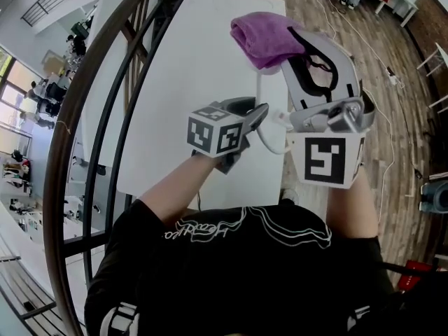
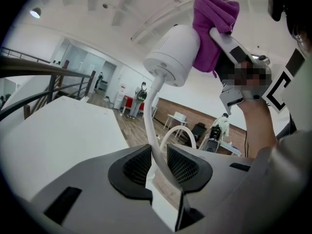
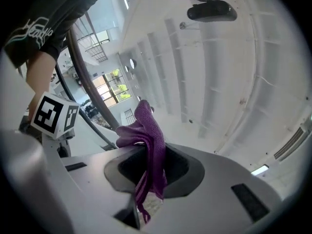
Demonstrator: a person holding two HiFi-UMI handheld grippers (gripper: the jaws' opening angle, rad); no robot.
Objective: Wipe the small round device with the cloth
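Right tool pinches cloth beside device.

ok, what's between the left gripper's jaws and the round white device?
Only the white stem: in the left gripper view it runs from the pinching jaws up to the device.

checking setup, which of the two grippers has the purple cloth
The right gripper, jaws shut on the purple cloth; the left gripper grips the stem of the white device.

Black T-shirt, seemingly with white looping script across it. Grey left gripper and right gripper, black ribbed pads, black-and-white marker cubes.
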